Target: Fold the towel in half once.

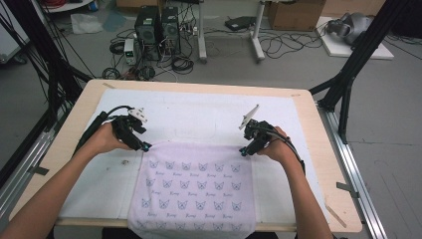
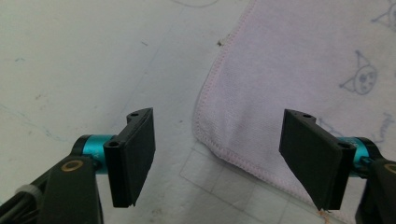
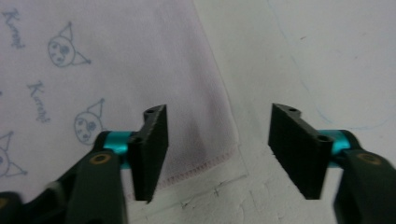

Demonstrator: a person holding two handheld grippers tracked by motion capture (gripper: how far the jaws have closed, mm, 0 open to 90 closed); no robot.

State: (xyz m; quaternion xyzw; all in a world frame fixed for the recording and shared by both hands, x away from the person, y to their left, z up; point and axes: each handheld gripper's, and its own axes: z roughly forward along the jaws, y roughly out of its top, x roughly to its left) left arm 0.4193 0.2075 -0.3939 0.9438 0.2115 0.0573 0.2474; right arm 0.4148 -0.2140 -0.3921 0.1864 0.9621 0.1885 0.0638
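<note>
The pink towel [image 1: 191, 186] lies flat at the table's [image 1: 318, 149] near edge, hanging slightly over it. The left gripper [image 1: 145, 147] and right gripper [image 1: 243, 151] stand half-wide over its far corners, holding nothing. Each should straddle its corner's hem evenly before pinching.

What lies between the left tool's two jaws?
In the left gripper view, the left tool straddles the pink towel's stitched corner, lying on the white mat; neither pad touches it.

Overhead view, two close (towel [image 1: 191, 189]) views
</note>
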